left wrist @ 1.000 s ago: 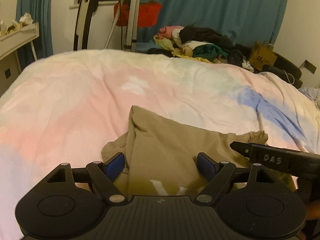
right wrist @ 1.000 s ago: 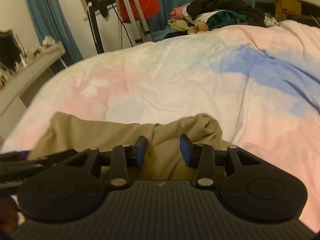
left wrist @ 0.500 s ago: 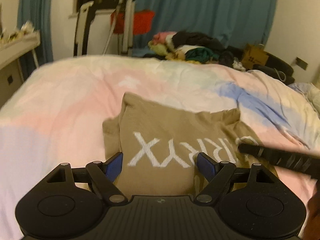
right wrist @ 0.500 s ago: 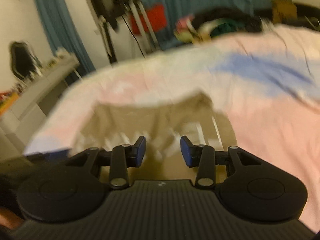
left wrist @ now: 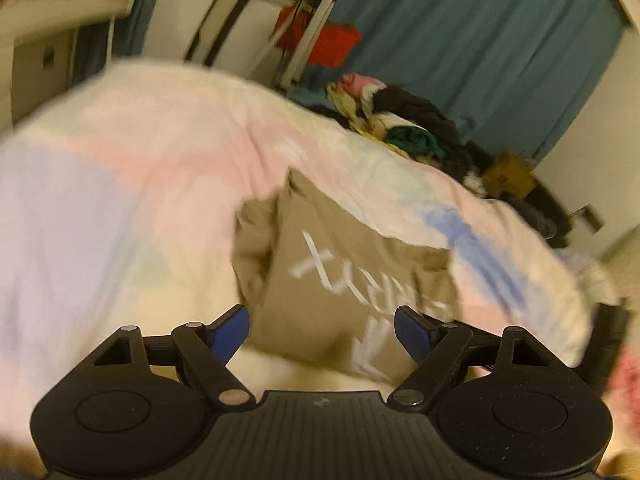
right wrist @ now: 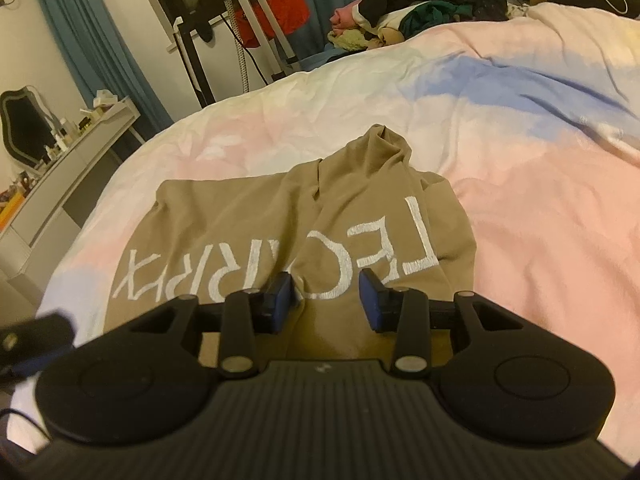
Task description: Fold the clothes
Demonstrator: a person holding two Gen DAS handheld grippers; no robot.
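A tan shirt [right wrist: 248, 216] with white lettering lies folded on the pastel duvet [right wrist: 540, 184], with a bunched part at its far edge. It also shows in the blurred left wrist view [left wrist: 336, 280]. My left gripper [left wrist: 322, 332] is open and empty, raised above the shirt's near edge. My right gripper [right wrist: 326, 298] is open and empty, just over the shirt's near right part, with the cloth below the fingers and not between them.
A pile of mixed clothes [right wrist: 416, 12] lies at the bed's far side. A tripod [right wrist: 256, 24] with a red bag and blue curtains stand behind. A white dresser [right wrist: 52, 184] is on the left. A cardboard box [left wrist: 508, 174] sits at the far right.
Both grippers have pulled up and back from the shirt. The shirt now lies lettering-up on the duvet. The left view has tilted and swung left.
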